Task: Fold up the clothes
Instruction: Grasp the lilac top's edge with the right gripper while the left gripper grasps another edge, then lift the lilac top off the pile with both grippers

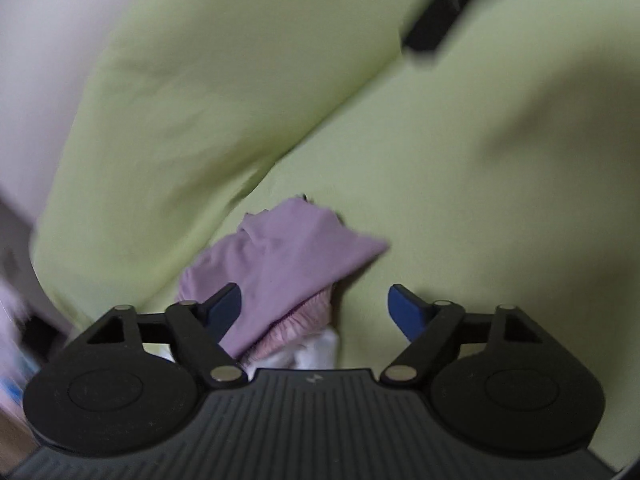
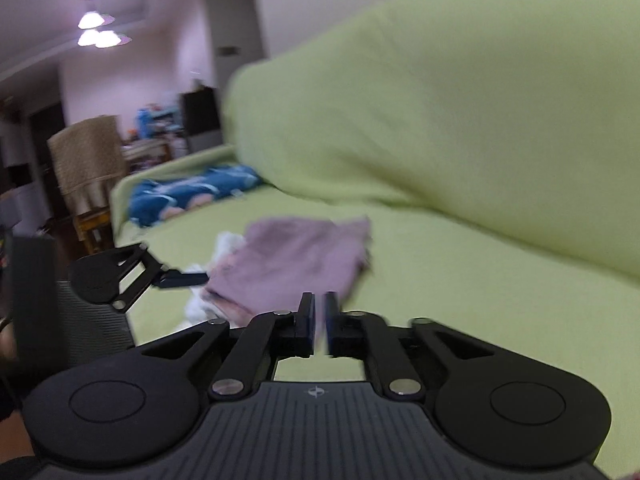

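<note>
A folded purple garment [image 1: 288, 264] lies on the green sofa seat, on top of a pink ribbed piece [image 1: 296, 332] and a white piece [image 1: 316, 350]. My left gripper [image 1: 314, 312] is open just above and in front of it, empty, its blue fingertips [image 1: 226, 306] spread wide. In the right wrist view the purple garment [image 2: 296, 260] lies ahead with white cloth [image 2: 228, 242] at its left. My right gripper [image 2: 319, 314] is shut with a thin gap, empty, just short of the garment's near edge. The left gripper [image 2: 120, 272] shows at the left there.
The green sofa backrest [image 2: 460, 112] rises behind the seat [image 2: 460, 300]. A blue patterned garment [image 2: 192, 192] lies at the sofa's far end. A chair draped in beige cloth [image 2: 88, 156] and cluttered furniture stand beyond. A dark object [image 1: 436, 20] crosses the left view's top right.
</note>
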